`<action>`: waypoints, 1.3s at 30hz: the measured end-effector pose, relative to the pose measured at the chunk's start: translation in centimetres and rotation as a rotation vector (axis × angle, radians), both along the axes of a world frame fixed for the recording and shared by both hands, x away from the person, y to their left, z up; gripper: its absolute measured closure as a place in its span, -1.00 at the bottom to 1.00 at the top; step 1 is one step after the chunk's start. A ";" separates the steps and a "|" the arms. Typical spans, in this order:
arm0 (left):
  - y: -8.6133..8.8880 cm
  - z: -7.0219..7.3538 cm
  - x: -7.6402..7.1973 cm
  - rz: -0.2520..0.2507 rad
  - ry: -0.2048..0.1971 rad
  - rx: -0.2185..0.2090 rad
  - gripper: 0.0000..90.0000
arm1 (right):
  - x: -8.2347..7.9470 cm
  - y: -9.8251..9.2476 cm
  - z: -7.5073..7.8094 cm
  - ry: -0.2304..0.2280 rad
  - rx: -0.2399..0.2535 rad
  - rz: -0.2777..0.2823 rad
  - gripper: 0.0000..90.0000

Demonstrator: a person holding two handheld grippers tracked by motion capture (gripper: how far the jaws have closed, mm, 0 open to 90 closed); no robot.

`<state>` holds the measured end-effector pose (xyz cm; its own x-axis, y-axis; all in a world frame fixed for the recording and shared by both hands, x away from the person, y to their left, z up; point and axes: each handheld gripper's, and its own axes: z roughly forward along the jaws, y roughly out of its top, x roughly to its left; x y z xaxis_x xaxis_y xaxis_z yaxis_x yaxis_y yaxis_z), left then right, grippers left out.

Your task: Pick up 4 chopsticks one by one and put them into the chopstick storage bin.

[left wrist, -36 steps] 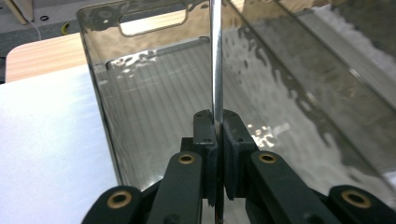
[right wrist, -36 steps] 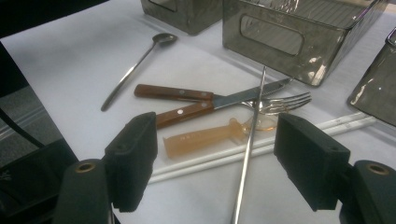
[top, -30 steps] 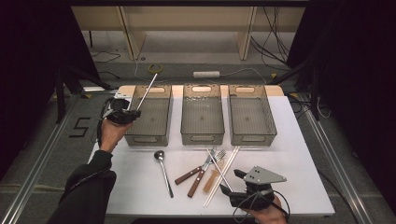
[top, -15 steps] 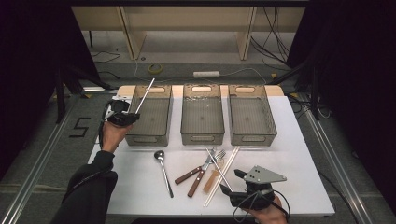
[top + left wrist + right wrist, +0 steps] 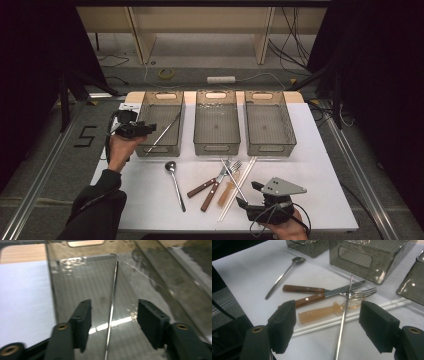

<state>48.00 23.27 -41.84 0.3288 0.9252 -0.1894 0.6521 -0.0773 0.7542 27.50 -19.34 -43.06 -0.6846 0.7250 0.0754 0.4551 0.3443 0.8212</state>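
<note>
My left gripper, jaws just opened, frees thin stiff metal chopstick into left smoky plastic bin; slippery, regrip mid-shaft

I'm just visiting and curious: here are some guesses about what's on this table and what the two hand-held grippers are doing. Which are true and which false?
1. Three bins stand in a row at the far side of the table. True: left bin, middle bin, right bin.
2. The left gripper clamps the metal chopstick. False: its jaws have just been opening, and the chopstick lies loose between them in the left bin.
3. The spoon lies in the middle bin. False: it lies on the white table, in front of the bins.
4. The right gripper stands open near the pile of cutlery. True.
5. The fork has a wooden handle. True.
6. The right gripper holds the white chopsticks. False: they lie on the table.
</note>
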 end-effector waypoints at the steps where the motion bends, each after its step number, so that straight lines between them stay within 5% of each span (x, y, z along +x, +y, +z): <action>1: -0.1 -0.1 -0.4 -0.007 -0.002 -0.026 -0.14 | 0.1 -0.1 0.0 0.007 -0.003 -0.008 -0.31; 8: -0.9 -1.0 -2.7 -0.082 -0.006 -0.041 -0.29 | 0.3 -0.3 -0.2 0.043 -0.013 -0.034 -0.31; 20: -2.2 -0.4 -5.3 -0.185 -0.059 -0.027 -0.43 | 0.7 -0.3 -1.0 0.116 -0.036 -0.056 -0.19; 23: -2.4 -0.4 -6.2 -0.199 -0.062 -0.075 -0.45 | 0.8 -0.3 -1.2 0.131 -0.040 -0.047 -0.13; 29: -3.0 -0.4 -8.1 -0.233 -0.111 -0.109 -0.48 | 1.0 -0.4 -1.5 0.149 -0.080 -0.058 0.01; 39: -3.6 -0.8 -10.7 -0.286 -0.167 -0.098 -0.52 | 1.9 -0.1 -2.4 0.231 -0.149 -0.068 0.18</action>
<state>37.26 19.65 -42.62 0.6059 0.7714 -0.1945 0.4811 -0.1606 0.8618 29.44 -19.49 -45.46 -0.6112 0.7834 0.1131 0.6504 0.4157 0.6358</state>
